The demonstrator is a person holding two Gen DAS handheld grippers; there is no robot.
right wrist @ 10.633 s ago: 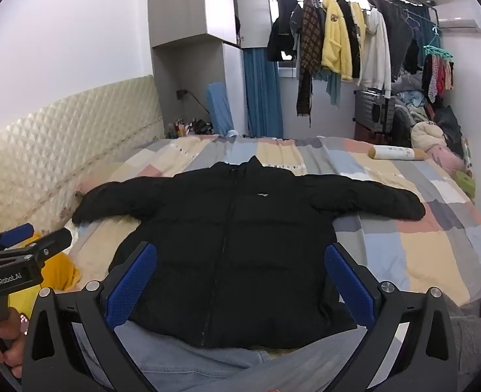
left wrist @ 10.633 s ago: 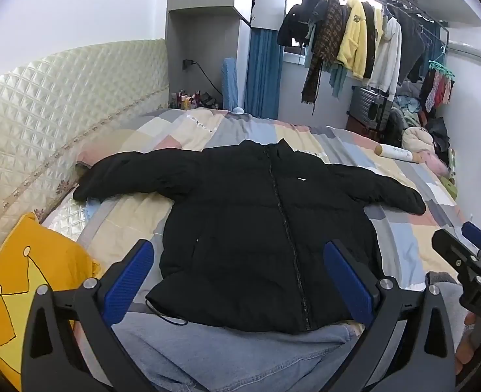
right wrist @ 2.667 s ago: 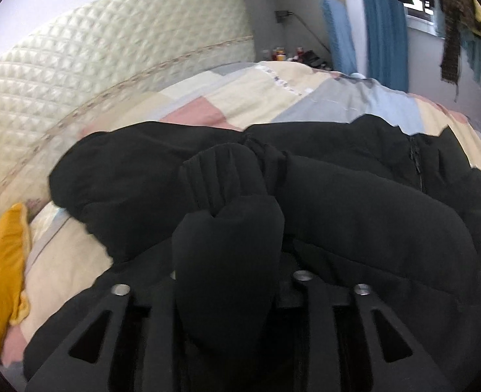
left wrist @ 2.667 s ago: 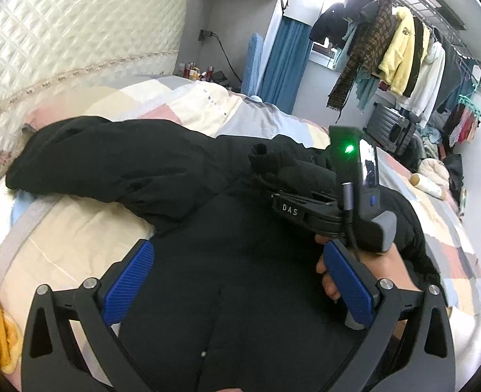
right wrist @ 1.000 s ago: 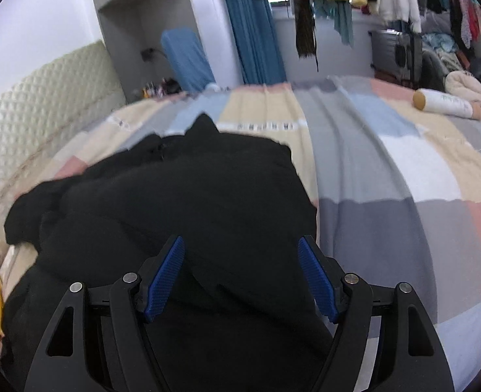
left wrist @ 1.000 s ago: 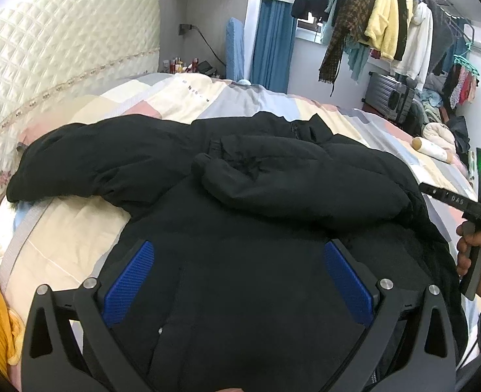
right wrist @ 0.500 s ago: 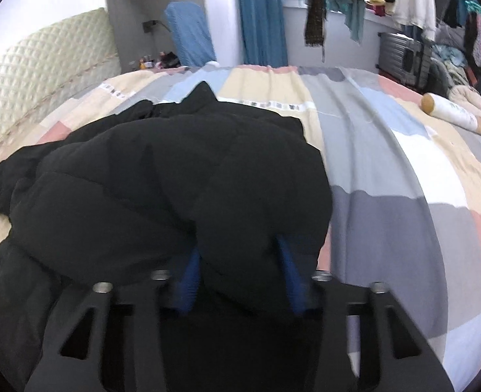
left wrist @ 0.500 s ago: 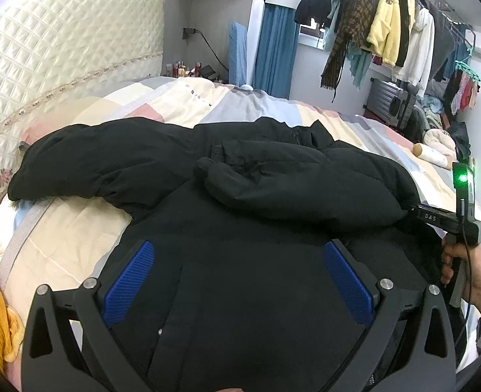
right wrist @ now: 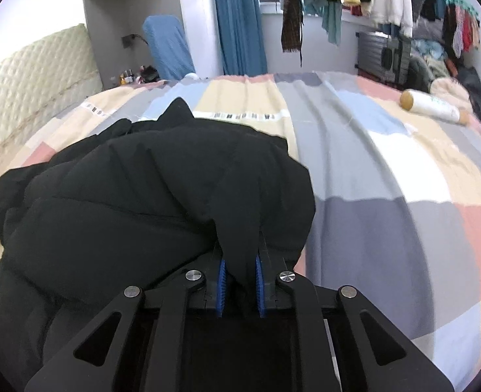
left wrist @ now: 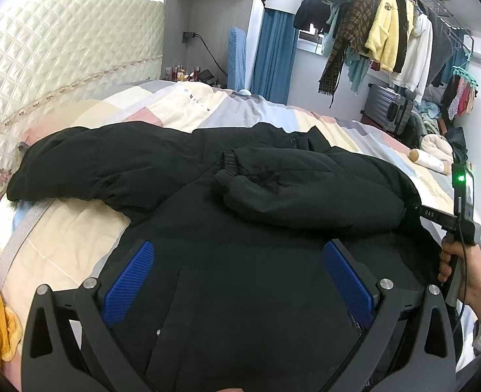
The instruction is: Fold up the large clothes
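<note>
A patchwork bed (right wrist: 387,170) carries a black jacket (left wrist: 240,261), spread flat with one sleeve (left wrist: 305,192) folded across its chest. The left tongs (left wrist: 237,281) hover wide open above the jacket, gripping nothing. The right tongs (right wrist: 240,281) are closing, pads pinching the jacket's side edge.

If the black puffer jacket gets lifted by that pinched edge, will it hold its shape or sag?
The jacket will probably sag: its fabric bunches into soft folds where the closing right gripper pinches it. The padding looks puffy, so it is likely light for its bulk. The folded sleeve lies loose and may slide off.
</note>
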